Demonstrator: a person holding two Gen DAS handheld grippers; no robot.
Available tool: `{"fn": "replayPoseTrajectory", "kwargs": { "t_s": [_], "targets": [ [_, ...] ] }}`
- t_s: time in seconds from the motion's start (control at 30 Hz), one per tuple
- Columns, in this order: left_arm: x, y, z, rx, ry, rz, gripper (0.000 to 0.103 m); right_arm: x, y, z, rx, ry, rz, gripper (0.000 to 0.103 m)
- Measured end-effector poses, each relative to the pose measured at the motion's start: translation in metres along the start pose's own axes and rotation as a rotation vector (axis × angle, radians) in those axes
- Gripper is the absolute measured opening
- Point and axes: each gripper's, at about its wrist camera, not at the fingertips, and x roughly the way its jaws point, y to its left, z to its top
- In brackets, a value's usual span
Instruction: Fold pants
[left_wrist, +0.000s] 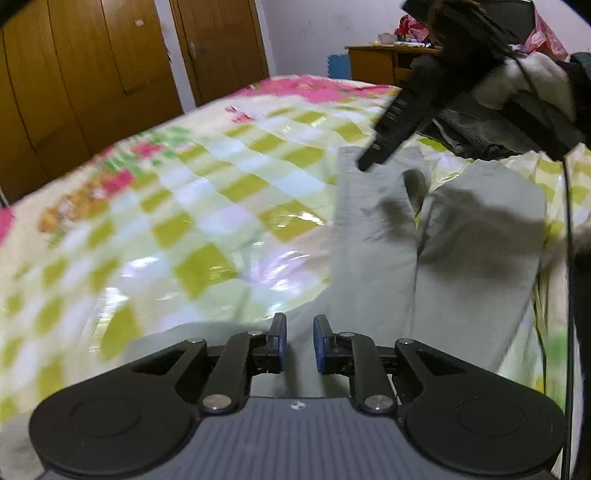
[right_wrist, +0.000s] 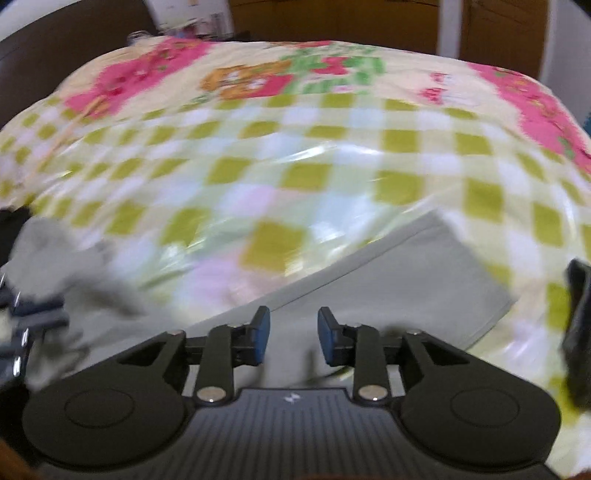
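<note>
My left tongs (left_wrist: 300, 341) hover released, blue pads apart, over the grey pants (left_wrist: 436, 236) spread on the checked bedspread (left_wrist: 184, 192) — legs running toward one o'clock. My right tongs (right_wrist: 293, 338) are released too; a pant leg (right_wrist: 406, 273) stretches toward two o'clock — both views blurred.
</note>
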Motion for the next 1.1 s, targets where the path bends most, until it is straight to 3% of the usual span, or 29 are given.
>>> {"fn": "replayPoseTrajectory", "kwargs": {
  "t_s": [0.17,0.27,0.37,0.6,0.67,0.8,0.93,1.1],
  "targets": [
    [0.024,-0.016,0.004,0.054,0.027,-0.047,0.034,0.035,-0.053,0.024,0.159,0.047,-0.024,0.034],
    [0.029,-0.022,0.0,0.077,0.017,-0.04,0.036,0.054,-0.072,0.028,0.282,0.082,0.022,0.036],
    [0.029,-0.024,-0.004,0.066,0.014,-0.053,0.036,0.07,-0.074,0.027,0.347,0.096,0.033,0.039],
    [0.02,-0.031,-0.012,0.08,-0.008,-0.055,0.037,0.084,-0.064,0.03,0.39,0.088,-0.039,0.043],
    [0.02,-0.029,-0.012,0.061,-0.01,-0.059,0.037,0.087,-0.061,0.032,0.364,0.072,-0.065,0.04],
    [0.018,-0.028,-0.01,0.051,-0.012,-0.05,0.037,0.088,-0.067,0.029,0.373,0.054,-0.069,0.004],
    [0.007,-0.031,-0.002,0.071,-0.045,-0.033,0.037,0.061,-0.081,0.021,0.439,-0.009,-0.007,0.001],
    [-0.012,-0.045,0.011,0.11,-0.105,-0.028,0.037,-0.029,-0.09,-0.007,0.481,-0.186,0.093,0.001]
  ]
}}
